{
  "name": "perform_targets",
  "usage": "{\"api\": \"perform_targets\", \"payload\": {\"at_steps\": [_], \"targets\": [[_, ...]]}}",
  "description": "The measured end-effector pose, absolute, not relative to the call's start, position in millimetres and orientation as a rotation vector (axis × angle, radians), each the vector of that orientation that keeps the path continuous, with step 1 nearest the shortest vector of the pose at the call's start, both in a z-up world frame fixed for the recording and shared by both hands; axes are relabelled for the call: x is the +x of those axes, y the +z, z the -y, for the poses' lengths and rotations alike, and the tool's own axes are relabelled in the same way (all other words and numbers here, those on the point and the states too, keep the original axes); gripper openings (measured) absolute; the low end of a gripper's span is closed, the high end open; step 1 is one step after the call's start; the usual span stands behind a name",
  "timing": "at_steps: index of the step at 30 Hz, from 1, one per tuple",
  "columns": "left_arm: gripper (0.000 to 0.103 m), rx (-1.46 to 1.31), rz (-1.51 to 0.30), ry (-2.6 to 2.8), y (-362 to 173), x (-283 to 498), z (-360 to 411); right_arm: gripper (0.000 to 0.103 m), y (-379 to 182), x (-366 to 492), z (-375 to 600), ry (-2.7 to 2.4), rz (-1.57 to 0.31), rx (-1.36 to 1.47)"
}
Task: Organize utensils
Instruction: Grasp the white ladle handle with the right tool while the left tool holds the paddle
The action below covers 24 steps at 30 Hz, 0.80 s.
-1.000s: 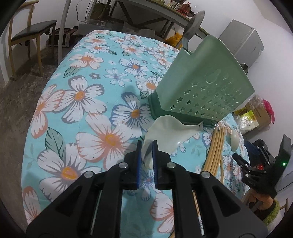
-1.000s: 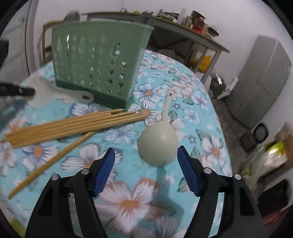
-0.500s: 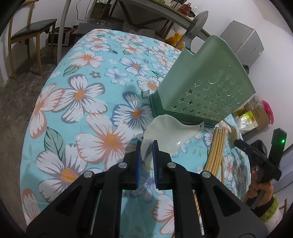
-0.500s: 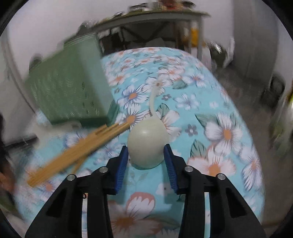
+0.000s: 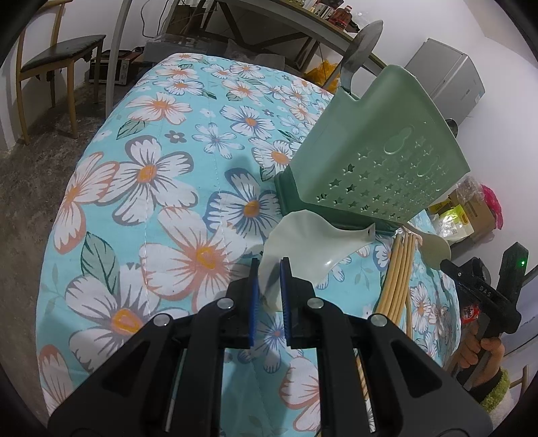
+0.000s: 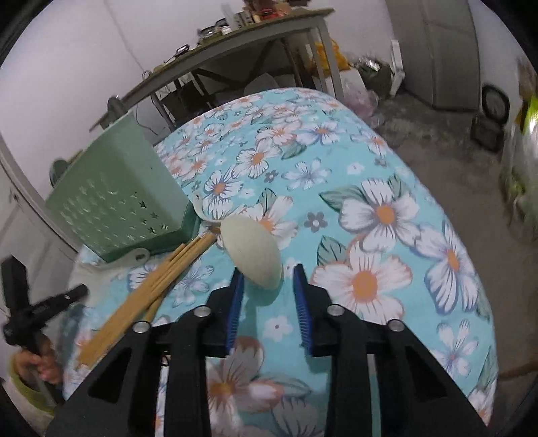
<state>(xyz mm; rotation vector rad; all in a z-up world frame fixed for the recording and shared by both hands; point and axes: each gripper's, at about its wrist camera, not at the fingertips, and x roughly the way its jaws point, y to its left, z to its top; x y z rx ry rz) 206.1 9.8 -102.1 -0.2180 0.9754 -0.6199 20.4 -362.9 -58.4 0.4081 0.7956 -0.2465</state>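
A green star-holed utensil basket (image 5: 386, 151) (image 6: 117, 201) stands on the flowered tablecloth, with a metal utensil (image 5: 364, 37) sticking up out of it. My left gripper (image 5: 269, 265) is shut on the wide end of a pale flat rice paddle (image 5: 312, 242), whose handle reaches toward the basket's foot. A bundle of bamboo chopsticks (image 5: 396, 275) (image 6: 161, 282) lies beside the basket. My right gripper (image 6: 268, 269) is shut on the near end of a pale green spoon's bowl (image 6: 252, 248). The spoon's handle points at the basket's corner.
The flowered table (image 6: 386, 215) falls away at its right and far edges. Behind it stand a long cluttered workbench (image 5: 302, 23), a wooden chair (image 5: 57, 57) and a grey cabinet (image 5: 447, 77). Boxes and bags (image 5: 470, 211) sit on the floor.
The right gripper's jaws went from wide apart around the spoon's bowl to closed on it, and the gripper rolled and shifted. The left gripper and paddle stayed put.
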Motion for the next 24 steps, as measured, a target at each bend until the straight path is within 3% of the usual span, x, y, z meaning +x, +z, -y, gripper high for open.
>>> {"api": "perform_targets", "payload": {"at_steps": [6, 8, 11, 19, 24], "targets": [[0.012, -0.22, -0.98, -0.612, -102.8, 207.1, -9.9, 0.037, -62.6, 35.0, 348.0, -0.283, -0.794, 0.232], [0.012, -0.223, -0.99, -0.612, -103.4, 207.1, -9.6, 0.018, -64.1, 36.4, 344.6, -0.299, -0.79, 0.206], [0.014, -0.237, -1.006, -0.619, -104.7, 205.2, -11.8, 0.012, -58.8, 33.4, 342.0, -0.335, -0.765, 0.199], [0.025, -0.29, -1.038, -0.643, -105.8, 200.9, -14.9, 0.007, -33.9, 11.7, 349.0, -0.415, -0.712, 0.211], [0.025, -0.328, -1.032, -0.617, -108.1, 200.7, -14.2, 0.006, -18.2, -3.6, 343.8, -0.452, -0.682, 0.162]]}}
